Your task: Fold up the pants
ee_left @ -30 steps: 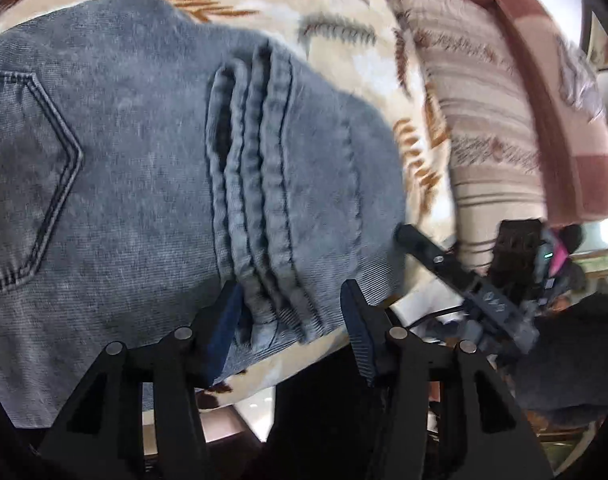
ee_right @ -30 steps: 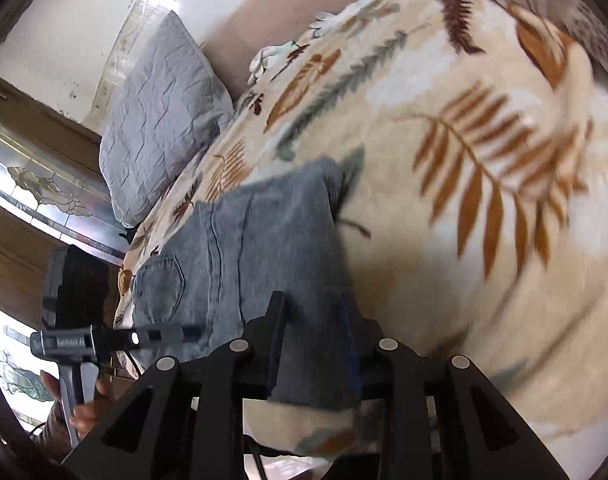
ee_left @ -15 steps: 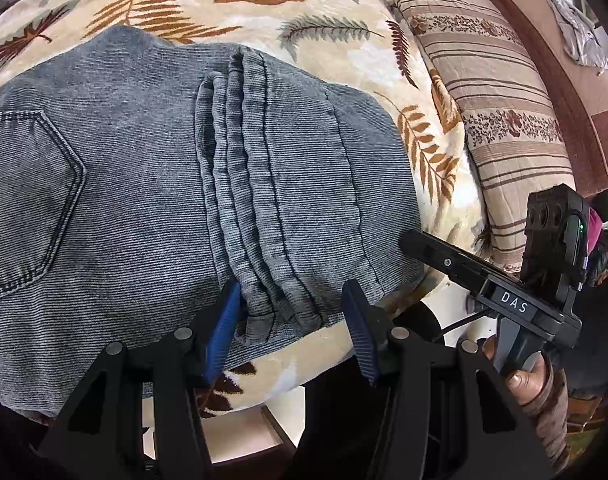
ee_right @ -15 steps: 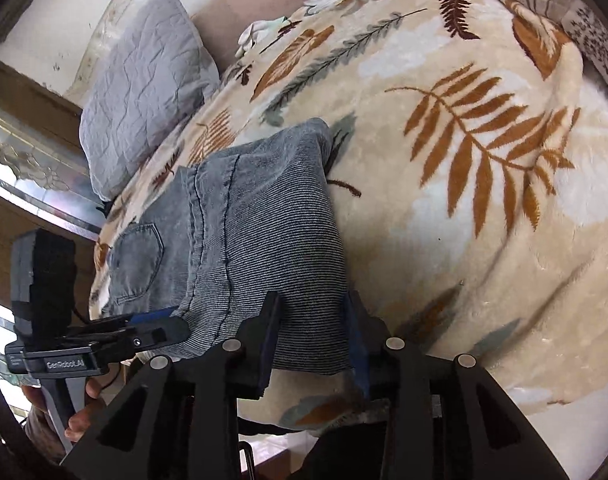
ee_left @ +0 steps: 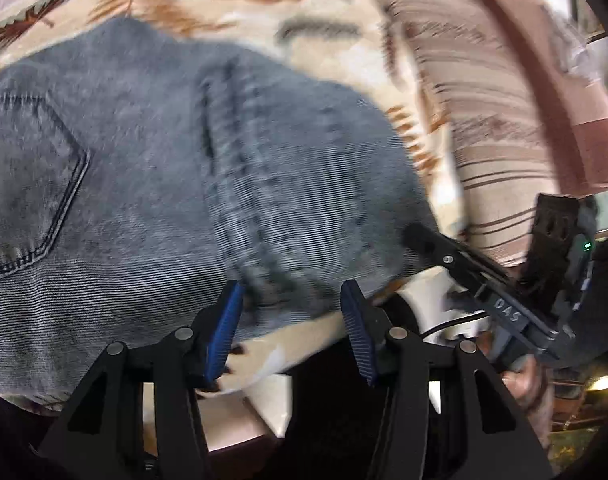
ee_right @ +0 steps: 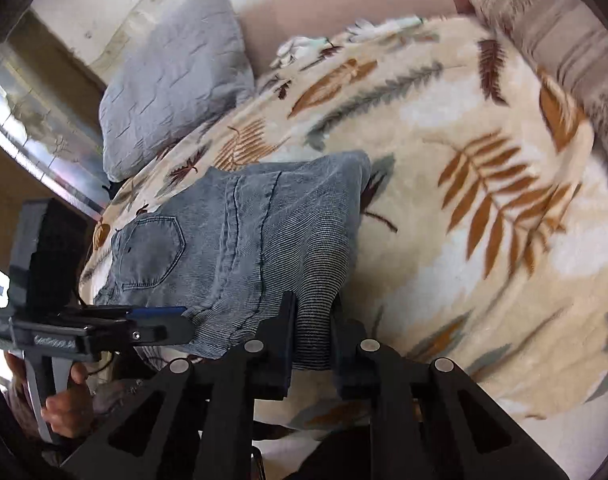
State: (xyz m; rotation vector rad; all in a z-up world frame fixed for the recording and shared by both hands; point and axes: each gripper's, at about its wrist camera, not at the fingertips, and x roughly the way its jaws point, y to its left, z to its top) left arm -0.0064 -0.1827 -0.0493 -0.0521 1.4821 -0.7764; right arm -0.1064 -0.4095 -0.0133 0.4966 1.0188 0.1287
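Grey-blue denim pants [ee_left: 152, 184] lie folded on a leaf-print blanket [ee_left: 264, 12], back pocket at the left. My left gripper [ee_left: 292, 316] is open, its blue pads on either side of the near edge of the pants by the thick seam, not closed on it. In the right wrist view the pants [ee_right: 240, 236] lie left of centre. My right gripper [ee_right: 311, 328] is shut on the near right corner of the pants. The left gripper [ee_right: 160, 320] shows at the left of that view, and the right gripper [ee_left: 435, 244] at the right of the left wrist view.
A striped pillow [ee_left: 479, 128] lies to the right of the pants. A grey quilted pillow [ee_right: 172, 80] leans at the far end of the bed. The blanket [ee_right: 483, 208] spreads wide to the right of the pants. The bed's near edge runs just under both grippers.
My left gripper has drawn back a little from the pants' edge, staying open. My right gripper stays clamped on the corner, and the view shifted slightly.
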